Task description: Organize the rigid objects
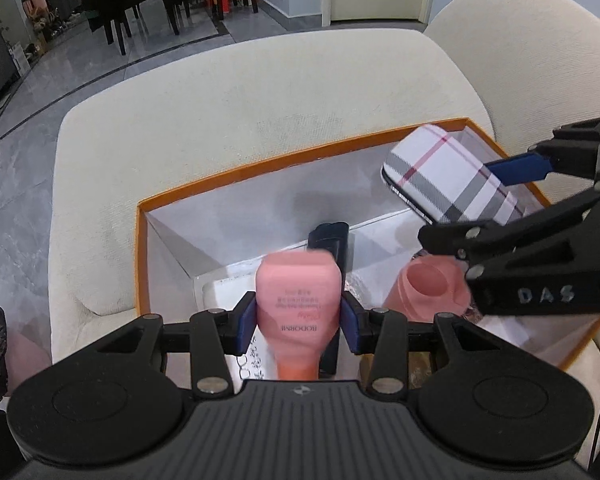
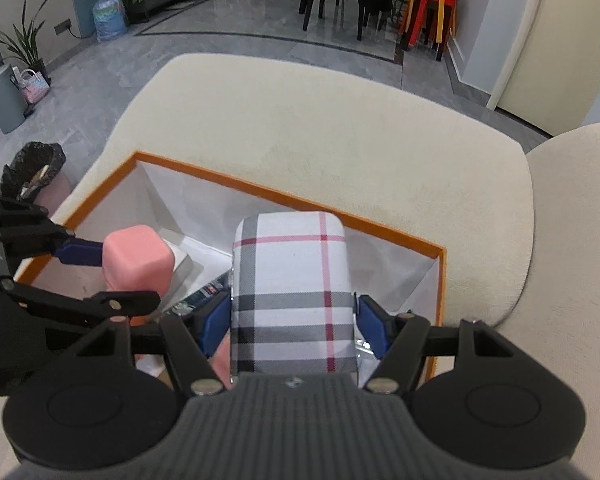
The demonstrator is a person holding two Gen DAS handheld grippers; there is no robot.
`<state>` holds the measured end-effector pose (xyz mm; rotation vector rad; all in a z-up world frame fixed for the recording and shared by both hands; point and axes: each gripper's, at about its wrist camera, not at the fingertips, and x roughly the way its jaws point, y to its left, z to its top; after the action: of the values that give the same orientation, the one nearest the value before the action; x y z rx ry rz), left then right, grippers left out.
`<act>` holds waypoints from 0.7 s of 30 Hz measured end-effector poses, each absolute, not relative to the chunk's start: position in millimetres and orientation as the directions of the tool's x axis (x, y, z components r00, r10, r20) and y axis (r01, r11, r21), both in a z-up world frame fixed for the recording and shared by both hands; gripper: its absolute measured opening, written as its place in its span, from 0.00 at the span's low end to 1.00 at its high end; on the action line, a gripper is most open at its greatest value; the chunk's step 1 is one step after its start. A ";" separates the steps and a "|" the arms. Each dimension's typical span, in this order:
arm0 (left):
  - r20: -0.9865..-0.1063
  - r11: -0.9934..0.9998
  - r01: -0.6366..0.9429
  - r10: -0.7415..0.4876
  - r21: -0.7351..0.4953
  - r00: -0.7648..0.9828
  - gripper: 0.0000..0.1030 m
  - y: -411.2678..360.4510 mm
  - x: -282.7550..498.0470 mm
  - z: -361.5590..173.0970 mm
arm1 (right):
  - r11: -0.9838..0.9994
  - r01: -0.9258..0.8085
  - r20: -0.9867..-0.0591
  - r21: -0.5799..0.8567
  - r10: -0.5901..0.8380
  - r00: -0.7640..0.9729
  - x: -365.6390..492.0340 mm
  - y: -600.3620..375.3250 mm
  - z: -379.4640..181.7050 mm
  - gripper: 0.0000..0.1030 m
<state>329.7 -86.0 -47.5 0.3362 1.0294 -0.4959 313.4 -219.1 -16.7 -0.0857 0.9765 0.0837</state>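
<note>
Left gripper (image 1: 299,322): clamped on the pink bottle (image 1: 296,296), held over the orange-rimmed box (image 1: 188,186).
Right gripper (image 2: 294,326): clamped on the plaid case (image 2: 292,292), above the box's far side.
Advice: lower each into bare floor, clear of the second pink bottle (image 1: 426,286); release separately.

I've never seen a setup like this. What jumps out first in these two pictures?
Two black hand-held grippers meet over an orange-rimmed box sitting on a cream cushion. The left gripper clamps a pink bottle, and the right gripper clamps a plaid case above the box's right side.
</note>
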 end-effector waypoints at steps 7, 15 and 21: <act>-0.889 0.842 0.537 -0.217 0.039 0.404 0.48 -90.1 339.4 -59.2 | 0.993 -0.108 -0.847 -0.039 0.024 0.531 327.2 -218.2 -36.3 0.65; -0.890 0.842 0.535 -0.188 0.071 0.415 0.54 -93.7 341.9 -68.8 | 0.992 -0.112 -0.861 -0.058 0.006 0.508 337.2 -213.8 -49.7 0.66; -0.886 0.852 0.517 -0.175 0.082 0.429 0.74 -90.6 339.3 -64.9 | 0.991 -0.097 -0.853 -0.086 -0.023 0.521 336.9 -211.5 -48.0 0.71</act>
<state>339.3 -90.6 -64.9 0.3689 1.0441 -0.4438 336.9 -211.5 -48.0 -0.1289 1.0221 0.0445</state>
